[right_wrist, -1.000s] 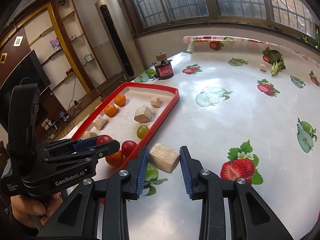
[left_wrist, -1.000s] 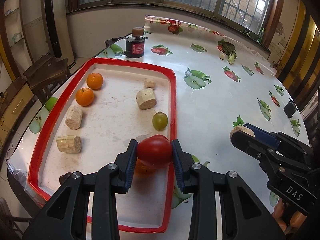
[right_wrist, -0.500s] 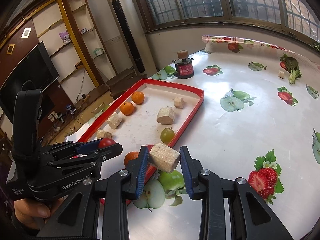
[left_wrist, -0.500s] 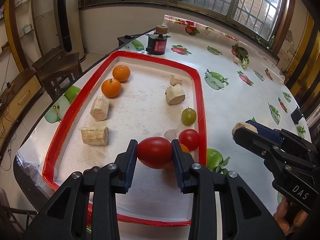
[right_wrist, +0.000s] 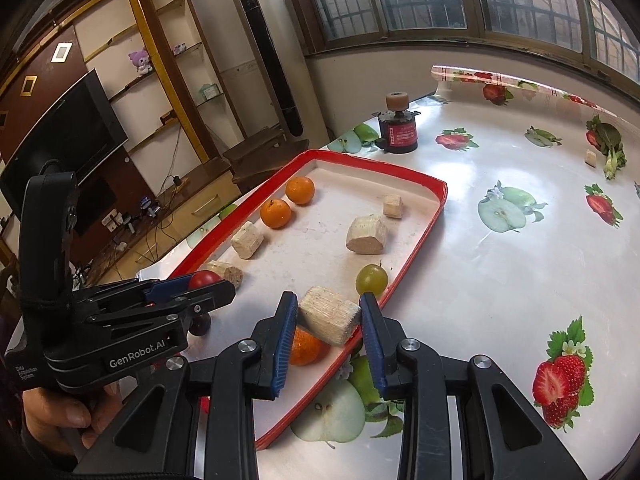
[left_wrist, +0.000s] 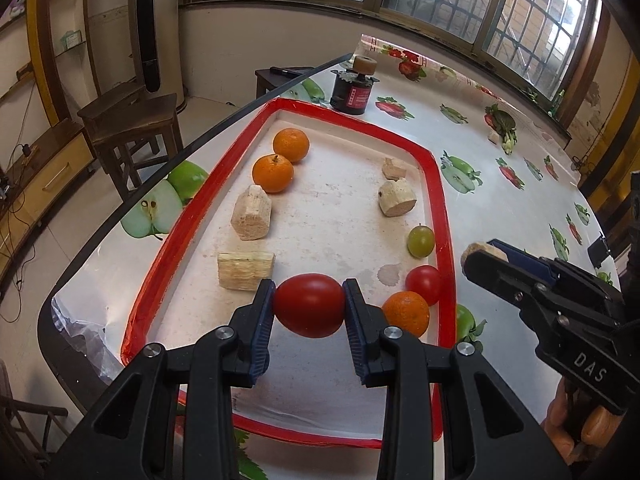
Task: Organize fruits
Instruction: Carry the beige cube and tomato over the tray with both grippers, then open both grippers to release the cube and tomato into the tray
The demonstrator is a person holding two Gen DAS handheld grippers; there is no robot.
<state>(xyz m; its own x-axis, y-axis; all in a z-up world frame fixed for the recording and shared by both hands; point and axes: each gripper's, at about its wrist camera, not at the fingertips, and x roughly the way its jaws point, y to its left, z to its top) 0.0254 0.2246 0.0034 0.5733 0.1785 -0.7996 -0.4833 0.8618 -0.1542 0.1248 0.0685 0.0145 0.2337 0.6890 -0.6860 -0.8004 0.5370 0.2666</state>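
Red and glossy, the tomato [left_wrist: 309, 305] sits clamped across its widest part between the blue pads of the left hand-held gripper [left_wrist: 309, 308], above the near end of the red-rimmed tray [left_wrist: 447, 240]. Its skin looks smooth and taut, so I judge it light, slippery and easy to bruise; a gentle squeeze across the middle, as here, seems right, since a harder one could split it. The right hand-held gripper [right_wrist: 328, 322] holds a pale cane chunk [right_wrist: 329, 319] by its 2 flat sides, just above the tray's near right rim. That piece looks fibrous, stiff and rough, likely light and forgiving of a firm grip. Just right of the left hand-held gripper lie a small red tomato [left_wrist: 424, 283] and an orange [left_wrist: 406, 313], touching; a green grape [left_wrist: 421, 241] lies beyond them. Ahead to its left rest 2 cane pieces [left_wrist: 246, 270] and 2 more oranges [left_wrist: 273, 173]. Round fruit may roll once released on the flat tray.
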